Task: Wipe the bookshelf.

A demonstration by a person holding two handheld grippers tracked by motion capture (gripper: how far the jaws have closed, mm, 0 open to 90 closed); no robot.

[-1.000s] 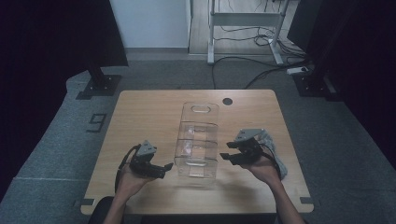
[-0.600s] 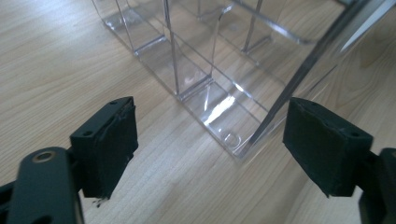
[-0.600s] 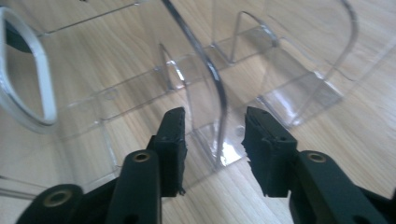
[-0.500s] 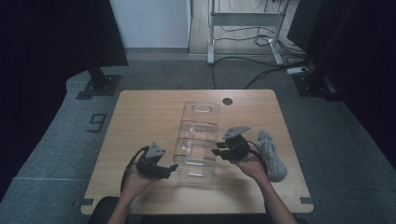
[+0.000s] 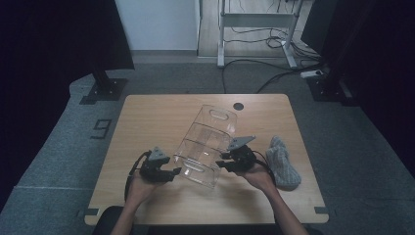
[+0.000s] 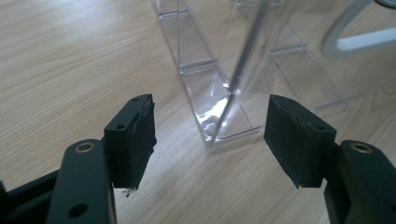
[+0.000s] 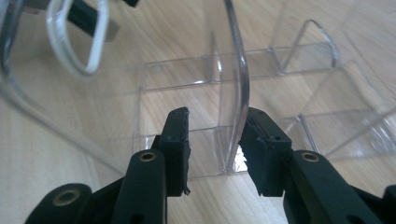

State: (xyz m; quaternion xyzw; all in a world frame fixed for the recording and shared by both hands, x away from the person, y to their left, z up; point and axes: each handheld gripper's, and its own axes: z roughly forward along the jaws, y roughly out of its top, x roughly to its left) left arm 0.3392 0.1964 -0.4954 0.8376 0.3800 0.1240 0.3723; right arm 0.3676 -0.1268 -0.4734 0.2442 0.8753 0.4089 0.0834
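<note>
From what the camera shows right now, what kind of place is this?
Probably a lab or recording studio: a light wooden table on grey carpet, black curtains at both sides, loose cables behind.

Wooden table (image 5: 161, 117) with a light grain, set on grey carpet. A round dark grommet (image 5: 238, 105) sits near the far edge of the tabletop. A grey knitted cloth item (image 5: 283, 162), bunched, lies on the right part of the tabletop near the edge. On the floor left of the table, a dark bracket-like object (image 5: 100, 129) and a black stand base (image 5: 103, 88). Beyond the table, a light metal desk frame (image 5: 254, 22) with loose black cables (image 5: 259, 83) and a white power strip (image 5: 311, 74) on the floor
</note>
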